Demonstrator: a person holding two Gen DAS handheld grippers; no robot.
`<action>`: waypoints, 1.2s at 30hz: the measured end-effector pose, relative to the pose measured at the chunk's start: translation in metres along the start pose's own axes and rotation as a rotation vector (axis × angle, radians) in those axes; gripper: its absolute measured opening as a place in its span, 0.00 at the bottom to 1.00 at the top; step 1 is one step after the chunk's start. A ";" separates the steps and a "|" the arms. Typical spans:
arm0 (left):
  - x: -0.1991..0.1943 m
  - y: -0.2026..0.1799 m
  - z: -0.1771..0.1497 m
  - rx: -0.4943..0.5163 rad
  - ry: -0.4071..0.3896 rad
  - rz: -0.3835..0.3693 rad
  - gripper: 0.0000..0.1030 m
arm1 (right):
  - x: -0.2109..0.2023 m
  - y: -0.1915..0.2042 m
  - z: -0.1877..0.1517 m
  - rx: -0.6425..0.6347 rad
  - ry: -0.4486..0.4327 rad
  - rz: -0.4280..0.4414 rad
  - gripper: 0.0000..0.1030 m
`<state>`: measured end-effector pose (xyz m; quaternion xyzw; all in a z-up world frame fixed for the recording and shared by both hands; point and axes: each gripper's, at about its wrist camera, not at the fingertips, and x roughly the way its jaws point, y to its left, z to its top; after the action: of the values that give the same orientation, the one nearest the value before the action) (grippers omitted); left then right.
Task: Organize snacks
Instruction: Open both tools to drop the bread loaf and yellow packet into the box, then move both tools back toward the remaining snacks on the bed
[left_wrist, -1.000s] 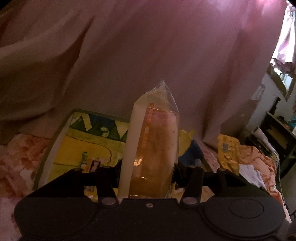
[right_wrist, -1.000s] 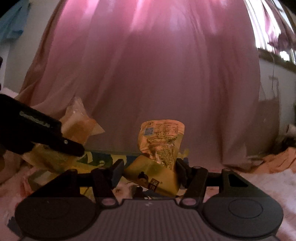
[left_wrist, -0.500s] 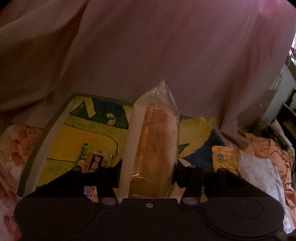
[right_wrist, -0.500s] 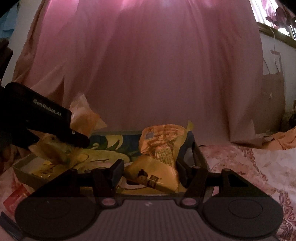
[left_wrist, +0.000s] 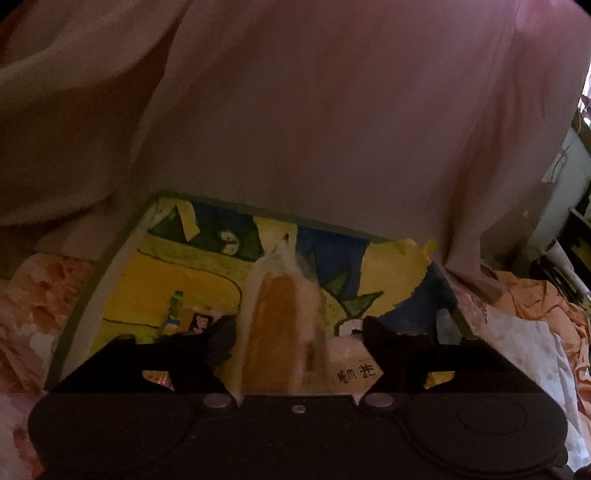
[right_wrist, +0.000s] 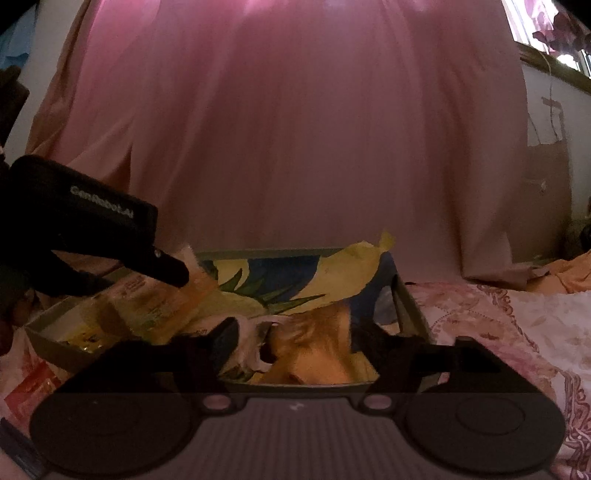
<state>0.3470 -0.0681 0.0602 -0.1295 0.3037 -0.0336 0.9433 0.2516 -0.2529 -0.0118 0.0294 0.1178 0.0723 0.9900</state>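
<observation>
Both grippers hang over an open box (left_wrist: 92, 291) that sits on a flowered bedspread (right_wrist: 517, 332), with a pink curtain (right_wrist: 314, 129) right behind it. The box is lined with a yellow, blue and green printed sheet (left_wrist: 177, 273).

The left gripper (left_wrist: 295, 332) has just been opening: its jaws stand apart, and the clear bag (left_wrist: 280, 332) with an orange filling sits between them, blurred. The left pad is at its edge, while the right pad is clear of it. The bag stands roughly upright over the middle of the box, near the front wall; whether it rests on the lining cannot be told. Small packets (left_wrist: 192, 317) lie near the box's front left part.

The right gripper (right_wrist: 295, 339) has also just been opening. Its jaws are spread, and the orange packet (right_wrist: 317, 343) lies between them, blurred, touching neither pad clearly. It is inside the box at the near right corner, just beside a pale crumpled wrapper (right_wrist: 251, 343). From the right wrist view, the left gripper reaches in over the left part of the box, its tip at the clear bag.
</observation>
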 end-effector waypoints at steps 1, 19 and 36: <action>-0.003 -0.001 0.000 -0.001 -0.007 -0.001 0.78 | -0.003 0.000 0.002 0.004 -0.005 0.001 0.79; -0.116 0.004 0.003 -0.034 -0.228 -0.012 0.99 | -0.092 0.017 0.052 0.023 -0.229 -0.054 1.00; -0.208 0.033 -0.057 -0.067 -0.328 -0.020 0.99 | -0.172 0.052 0.046 0.006 -0.315 -0.089 1.00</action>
<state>0.1447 -0.0193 0.1244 -0.1679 0.1455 -0.0113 0.9750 0.0902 -0.2287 0.0756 0.0381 -0.0377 0.0223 0.9983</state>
